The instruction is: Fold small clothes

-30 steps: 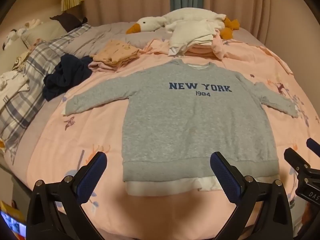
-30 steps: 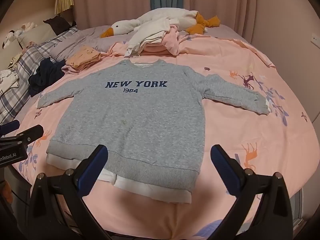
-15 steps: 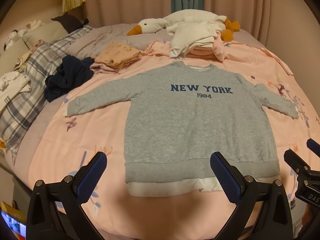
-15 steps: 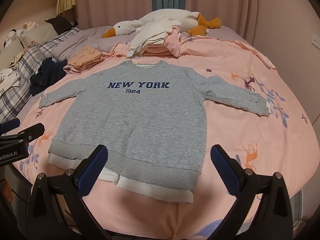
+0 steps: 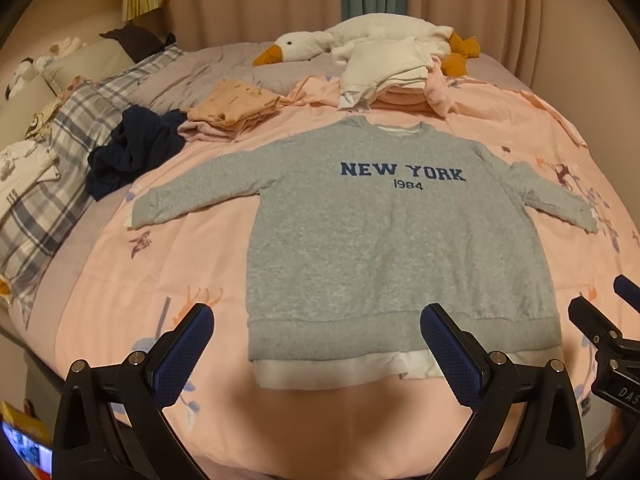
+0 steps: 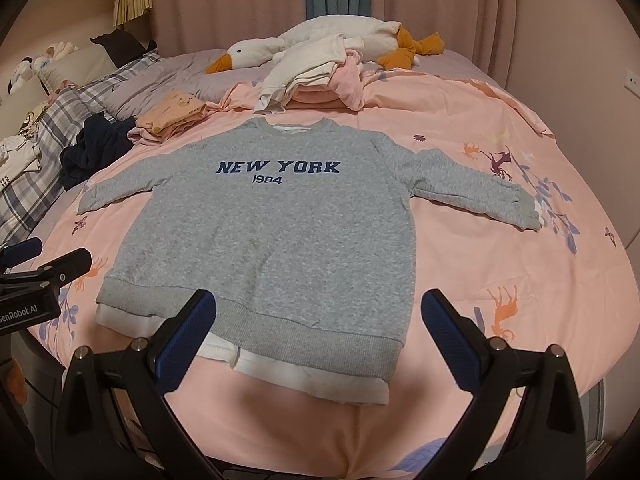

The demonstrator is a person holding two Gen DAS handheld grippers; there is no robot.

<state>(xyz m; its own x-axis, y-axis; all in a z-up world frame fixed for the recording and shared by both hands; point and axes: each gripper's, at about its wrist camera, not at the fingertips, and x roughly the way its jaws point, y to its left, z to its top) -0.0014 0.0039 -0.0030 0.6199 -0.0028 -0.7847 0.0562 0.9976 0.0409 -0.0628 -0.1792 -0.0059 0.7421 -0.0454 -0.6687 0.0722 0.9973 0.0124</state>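
A grey "NEW YORK 1984" sweatshirt (image 5: 384,232) lies flat and face up on the pink bed cover, both sleeves spread out, a white hem showing below it. It also shows in the right wrist view (image 6: 272,240). My left gripper (image 5: 316,344) is open and empty, held above the hem near the bed's front edge. My right gripper (image 6: 320,332) is open and empty, also above the hem. Each gripper shows at the edge of the other's view: the right one in the left wrist view (image 5: 600,320), the left one in the right wrist view (image 6: 44,264).
A stack of folded white and pink clothes (image 5: 392,76) and a goose plush (image 5: 360,40) lie at the back. Folded peach clothes (image 5: 236,108) and a dark navy garment (image 5: 132,152) lie at the back left by plaid pillows (image 5: 56,160).
Both views have shifted slightly, with the sweatshirt sitting a little higher and further in frame. The sweatshirt itself has not moved and both grippers stay open.
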